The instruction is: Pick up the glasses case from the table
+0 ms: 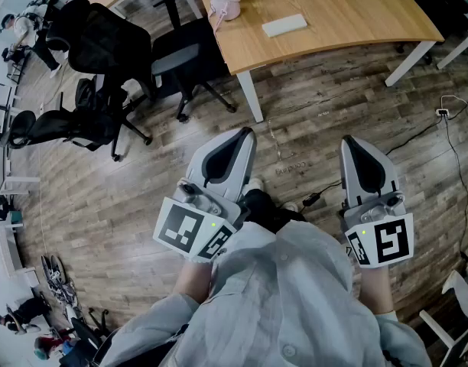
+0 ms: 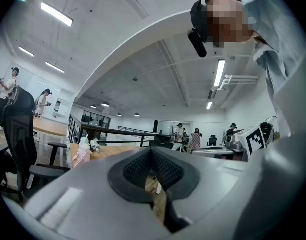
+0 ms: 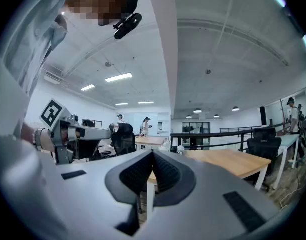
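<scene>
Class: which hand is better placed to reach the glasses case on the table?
Left, narrowly: the left tongs point nearly at the case and sit slightly nearer than the right tongs. Both are shut.

The glasses case (image 1: 284, 25) is a pale, off-white oblong with rounded corners, slim and low. It lies flat on the light wooden table (image 1: 349, 14) near the top of the head view. Its long side runs across the picture at a slight tilt, with the right end a little higher than the left. It sits on bare wood, set back from the table's curved near edge. It is to the right of a pink container (image 1: 225, 2) and apart from it. It appears closed, though it is too small in this view to show a seam or hinge. Neither gripper view shows it clearly enough to pick out.
</scene>
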